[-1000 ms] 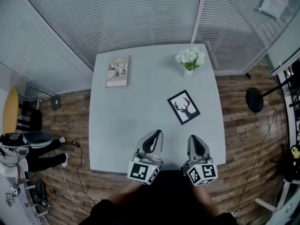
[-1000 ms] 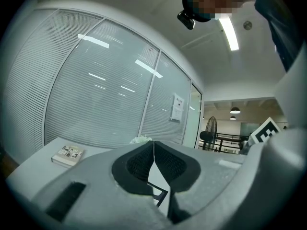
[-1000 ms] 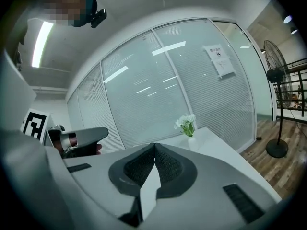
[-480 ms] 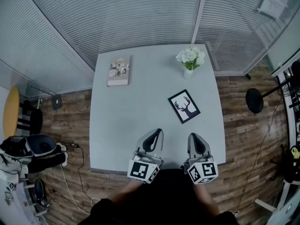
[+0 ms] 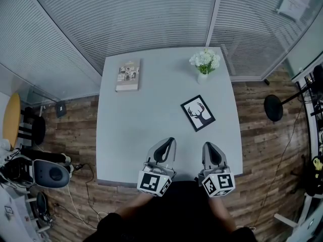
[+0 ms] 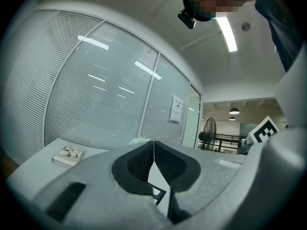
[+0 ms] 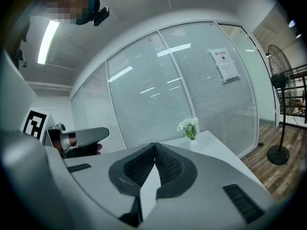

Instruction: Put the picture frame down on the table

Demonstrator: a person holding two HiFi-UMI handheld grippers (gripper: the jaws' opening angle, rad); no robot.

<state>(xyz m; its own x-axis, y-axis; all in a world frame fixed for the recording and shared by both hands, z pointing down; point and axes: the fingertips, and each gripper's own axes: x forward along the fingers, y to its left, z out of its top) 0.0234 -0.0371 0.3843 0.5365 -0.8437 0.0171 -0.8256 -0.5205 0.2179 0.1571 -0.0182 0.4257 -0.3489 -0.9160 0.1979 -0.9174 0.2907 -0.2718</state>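
Observation:
A black picture frame (image 5: 198, 113) with a deer-head print lies flat on the pale table (image 5: 146, 125), right of its middle. A corner of the picture frame (image 6: 158, 195) shows through the left gripper's jaws. My left gripper (image 5: 164, 146) hovers over the table's near edge, shut and holding nothing. My right gripper (image 5: 211, 150) is beside it, also shut and holding nothing, a short way nearer than the frame. In the gripper views the left gripper (image 6: 153, 143) and right gripper (image 7: 154, 145) show their tips touching.
A small vase of white flowers (image 5: 204, 63) stands at the table's far right, near the frame. A book (image 5: 127, 76) lies at the far left. Glass walls with blinds surround the table. A fan (image 5: 275, 107) stands on the wooden floor to the right.
Both grippers and the frame stay put. On the floor at the left, a person with a chair has shifted downward in the head view.

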